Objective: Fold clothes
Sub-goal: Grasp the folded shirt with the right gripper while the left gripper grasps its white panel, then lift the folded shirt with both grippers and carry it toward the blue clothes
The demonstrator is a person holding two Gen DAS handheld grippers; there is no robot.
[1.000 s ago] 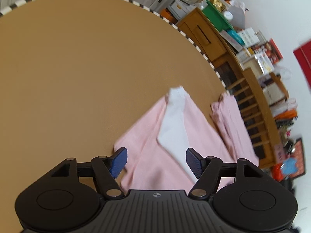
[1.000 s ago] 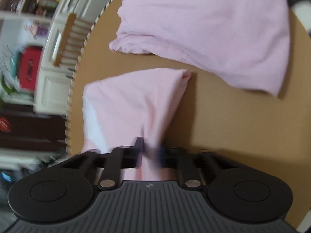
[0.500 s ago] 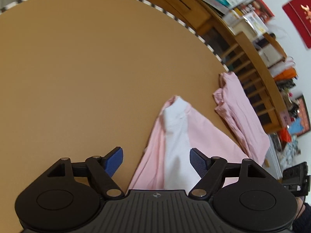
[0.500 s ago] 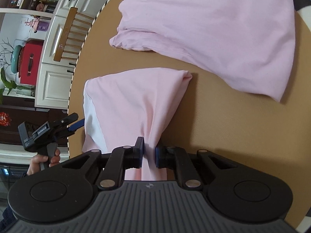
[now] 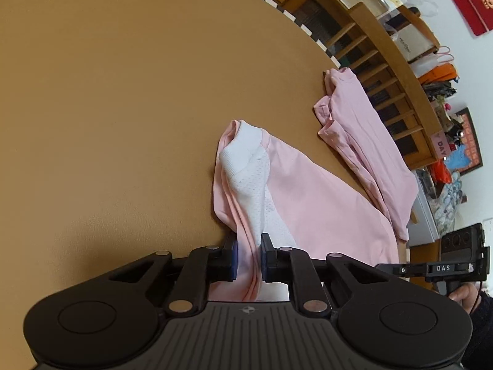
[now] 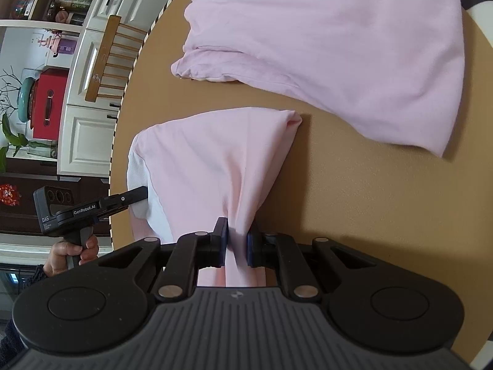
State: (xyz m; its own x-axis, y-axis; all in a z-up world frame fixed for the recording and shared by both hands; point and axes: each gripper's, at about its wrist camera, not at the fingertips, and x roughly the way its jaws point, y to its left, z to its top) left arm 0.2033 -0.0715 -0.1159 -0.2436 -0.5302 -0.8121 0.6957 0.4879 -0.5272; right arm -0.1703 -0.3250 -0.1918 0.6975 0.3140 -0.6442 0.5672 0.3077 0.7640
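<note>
**Both grippers pinching pink garment**

Pink garment (image 5: 308, 197) with white lining lies on the table (image 5: 107, 108), bunched between both jaws. Left gripper (image 5: 249, 257) closing, fabric between its pads. Right gripper (image 6: 236, 242) clamped on fabric. Second pink garment (image 6: 339, 40) beyond the jaws.

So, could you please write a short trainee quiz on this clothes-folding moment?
1. True or false: the right gripper is clamped on the pink garment.
2. What is between the left gripper's closing jaws? A) pink and white fabric B) nothing C) a towel
3. How many pink garments lie on the table?

Key: 1 true; 2 A; 3 two, the second pink garment lying apart near the table's edge.
</note>
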